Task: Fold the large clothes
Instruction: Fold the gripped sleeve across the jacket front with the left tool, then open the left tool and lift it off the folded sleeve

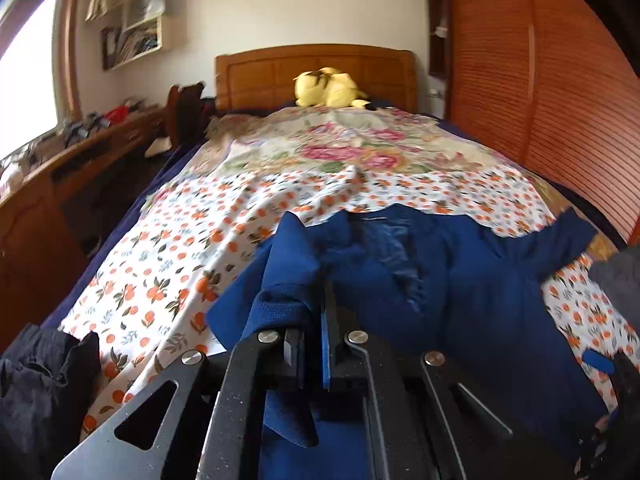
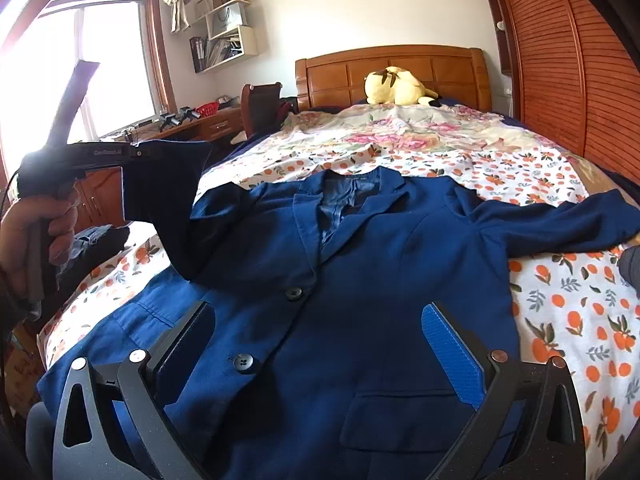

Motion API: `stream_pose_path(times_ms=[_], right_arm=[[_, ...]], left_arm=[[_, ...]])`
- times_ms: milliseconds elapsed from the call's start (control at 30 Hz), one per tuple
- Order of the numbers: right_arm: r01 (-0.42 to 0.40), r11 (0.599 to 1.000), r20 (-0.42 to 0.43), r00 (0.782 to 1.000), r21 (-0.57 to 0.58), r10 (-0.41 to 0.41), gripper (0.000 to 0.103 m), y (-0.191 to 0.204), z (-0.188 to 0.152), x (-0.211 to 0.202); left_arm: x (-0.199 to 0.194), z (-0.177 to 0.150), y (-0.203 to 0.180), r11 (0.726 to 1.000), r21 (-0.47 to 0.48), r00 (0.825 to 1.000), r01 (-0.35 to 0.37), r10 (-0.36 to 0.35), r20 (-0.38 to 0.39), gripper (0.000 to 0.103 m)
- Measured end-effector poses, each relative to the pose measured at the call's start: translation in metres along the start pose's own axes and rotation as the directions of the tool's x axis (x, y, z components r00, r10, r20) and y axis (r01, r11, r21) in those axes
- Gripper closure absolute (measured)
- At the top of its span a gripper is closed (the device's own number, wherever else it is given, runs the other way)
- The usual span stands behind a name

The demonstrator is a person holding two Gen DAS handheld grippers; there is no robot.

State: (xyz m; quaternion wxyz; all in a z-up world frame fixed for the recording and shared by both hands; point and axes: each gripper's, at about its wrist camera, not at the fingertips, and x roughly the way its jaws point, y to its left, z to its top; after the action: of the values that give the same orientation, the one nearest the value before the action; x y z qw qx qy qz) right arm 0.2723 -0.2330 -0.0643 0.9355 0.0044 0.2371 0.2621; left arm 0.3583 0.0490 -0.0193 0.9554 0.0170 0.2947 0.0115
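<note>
Right wrist view alone shows the blazer [image 2: 360, 280] spread on the bed [image 2: 560, 300], right tongs [image 2: 320, 344] gaping empty above it, left tongs [image 2: 136, 154] at middle left pinching its raised sleeve [image 2: 168, 208]; left view only shows that clamp.

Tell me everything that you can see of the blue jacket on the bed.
The blue jacket is a dark blue blazer of matte woven cloth, with notched lapels, shinier blue lining at the neck, two dark buttons and flap pockets. It lies face up on the orange-print sheet, collar toward the headboard. One sleeve lies spread flat to the side on the sheet. The other sleeve is lifted off the bed, pinched in the shut left tongs. The right tongs hang open above its front.
</note>
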Motion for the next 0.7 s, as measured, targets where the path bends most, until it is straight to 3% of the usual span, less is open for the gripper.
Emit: stream_pose_path(times_ms=[133, 300, 433, 500, 567, 633, 700], right_arm=[[0.007, 1.000, 0.005, 1.000, 0.002, -0.007, 0.000, 0.001, 0.000, -0.006], [-0.036, 0.999, 0.009, 0.999, -0.004, 0.036, 0.000, 0.007, 0.004, -0.012], [-0.066, 0.998, 0.003, 0.998, -0.019, 0.066, 0.000, 0.009, 0.005, -0.007], [-0.078, 0.997, -0.007, 0.997, -0.022, 0.078, 0.000, 0.009, 0.005, -0.002], [-0.075, 0.997, -0.014, 0.997, -0.028, 0.075, 0.000, 0.009, 0.005, 0.004], [-0.070, 0.997, -0.024, 0.997, -0.032, 0.070, 0.000, 0.009, 0.005, 0.009], [-0.066, 0.997, -0.028, 0.998, -0.030, 0.065, 0.000, 0.009, 0.005, 0.011]], left_arm=[[-0.012, -0.008, -0.026, 0.998, 0.039, 0.999, 0.044, -0.044, -0.015, 0.097], [-0.017, -0.030, -0.037, 0.998, 0.048, 0.996, 0.049, -0.045, -0.078, 0.095], [-0.029, -0.047, -0.039, 0.997, 0.048, 0.995, 0.063, -0.059, -0.080, 0.060], [-0.037, -0.056, -0.037, 0.997, 0.041, 0.995, 0.064, -0.061, -0.076, 0.055], [-0.046, -0.064, -0.035, 0.997, 0.037, 0.996, 0.061, -0.059, -0.063, 0.036], [-0.058, -0.074, -0.031, 0.997, 0.030, 0.997, 0.066, -0.065, -0.041, 0.025], [-0.065, -0.081, -0.027, 0.997, 0.021, 0.997, 0.072, -0.071, -0.028, 0.025]])
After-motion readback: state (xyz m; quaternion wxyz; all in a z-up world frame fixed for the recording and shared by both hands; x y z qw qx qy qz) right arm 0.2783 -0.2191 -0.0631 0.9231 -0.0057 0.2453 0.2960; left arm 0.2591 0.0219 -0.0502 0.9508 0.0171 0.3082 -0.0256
